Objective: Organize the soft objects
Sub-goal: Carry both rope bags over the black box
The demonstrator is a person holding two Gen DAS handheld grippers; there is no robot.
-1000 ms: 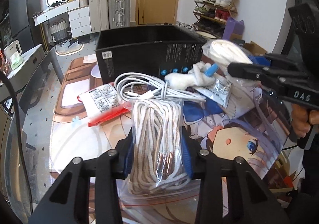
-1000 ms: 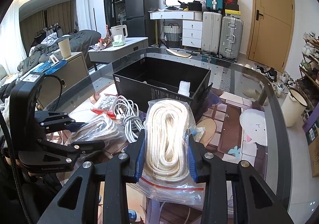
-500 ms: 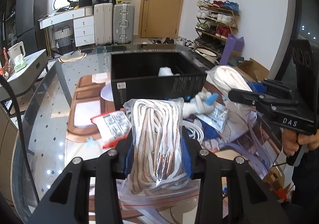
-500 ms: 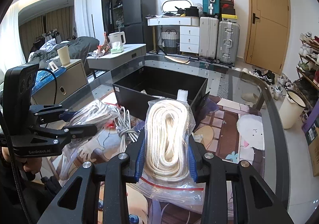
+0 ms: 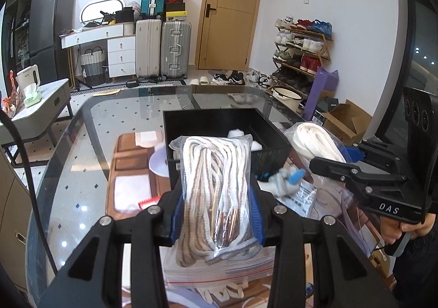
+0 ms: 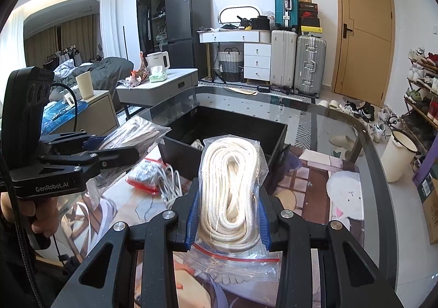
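Observation:
My left gripper [image 5: 216,215] is shut on a zip bag of brown-and-white striped rope [image 5: 216,187] and holds it in the air in front of the black box [image 5: 273,141]. My right gripper [image 6: 228,220] is shut on a zip bag of cream rope [image 6: 232,184], also raised before the black box [image 6: 273,138]. Each gripper shows in the other's view: the right one with its bag [image 5: 317,141] at right, the left one with its bag [image 6: 128,138] at left. White soft items [image 5: 238,134] lie inside the box.
On the printed mat over the glass table [image 6: 342,127] lie a white cable coil [image 6: 171,187], a red-and-white packet [image 6: 145,176], and a white plush with a blue part [image 5: 284,180] on a foil packet [image 5: 303,195]. Suitcases, a shoe rack and a door stand behind.
Both grippers have risen with their rope bags and tilted up, so the box interior and the room behind now show. The bags stay gripped.

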